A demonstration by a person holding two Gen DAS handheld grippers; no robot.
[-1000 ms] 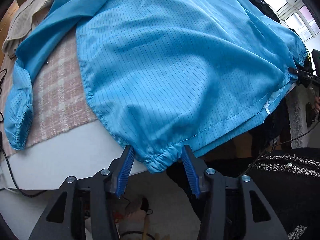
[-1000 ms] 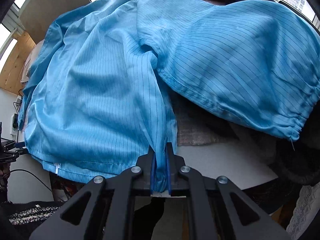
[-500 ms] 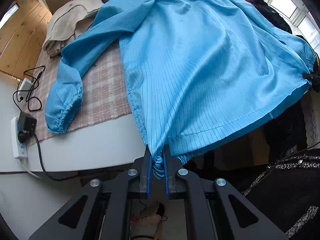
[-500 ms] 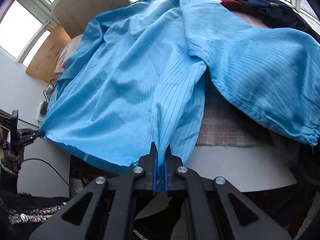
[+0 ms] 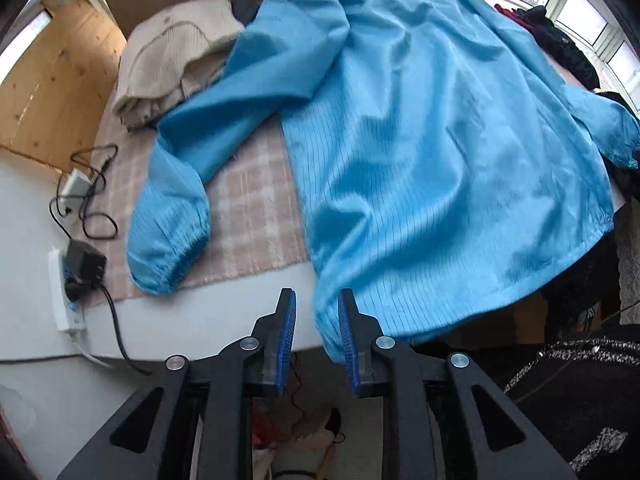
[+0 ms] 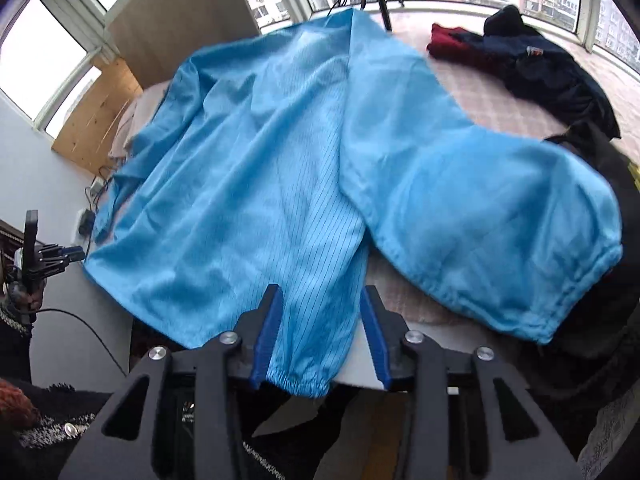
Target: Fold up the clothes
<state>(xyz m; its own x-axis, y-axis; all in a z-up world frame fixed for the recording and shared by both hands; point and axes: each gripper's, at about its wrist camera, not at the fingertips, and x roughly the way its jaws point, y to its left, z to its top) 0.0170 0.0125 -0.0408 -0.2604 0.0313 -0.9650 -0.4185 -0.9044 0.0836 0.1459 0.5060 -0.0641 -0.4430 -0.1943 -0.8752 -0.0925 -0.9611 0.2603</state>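
Note:
A bright blue pinstriped jacket (image 5: pixel 420 160) lies spread on the table, its hem hanging over the near edge. My left gripper (image 5: pixel 316 336) hovers above the hem's left corner with its jaws opening. The corner hangs against the right pad and the left pad stands apart from it. My right gripper (image 6: pixel 322 336) is over the hem's other corner, jaws also opening. The gathered hem (image 6: pixel 298 380) hangs loose between the pads. One sleeve (image 5: pixel 172 232) lies on the blanket at the left and the other sleeve (image 6: pixel 500 240) at the right. The left gripper (image 6: pixel 52 258) also shows in the right wrist view.
A pink checked blanket (image 5: pixel 248 208) covers the white table (image 5: pixel 200 320). A beige knit garment (image 5: pixel 176 52) lies at the far left. A power strip with a charger and cables (image 5: pixel 76 280) sits at the left edge. Dark and red clothes (image 6: pixel 540 64) lie at the far right.
Both grippers have risen, and more of the table shows. Each was shut on a hem corner half a second ago; both now stand with jaws apart, and the cloth hangs slack.

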